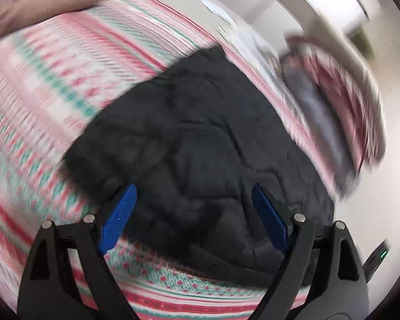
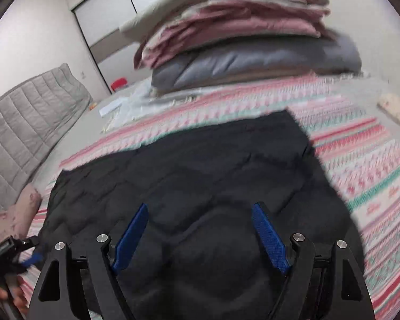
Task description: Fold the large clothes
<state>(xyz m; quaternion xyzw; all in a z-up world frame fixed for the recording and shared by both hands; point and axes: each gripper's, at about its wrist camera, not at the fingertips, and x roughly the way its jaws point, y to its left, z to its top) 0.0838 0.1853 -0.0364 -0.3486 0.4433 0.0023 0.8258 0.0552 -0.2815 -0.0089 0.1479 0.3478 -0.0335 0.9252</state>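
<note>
Where spread: both grippers (image 1: 193, 192) (image 2: 200, 210), empty.

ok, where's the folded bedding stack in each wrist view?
Left wrist: bedding stack at the right edge, tilted and blurred, past the black garment.
Right wrist: bedding stack top centre, beyond the garment's far edge.
Shared landmark: the striped bedspread under both.

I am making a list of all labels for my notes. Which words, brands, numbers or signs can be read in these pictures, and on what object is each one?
None can be read.
Black quilted garment: no label or print visible.
Striped bedspread: woven pattern only, no letters.
White paper near the headboard: too small and blurred to read.
</note>
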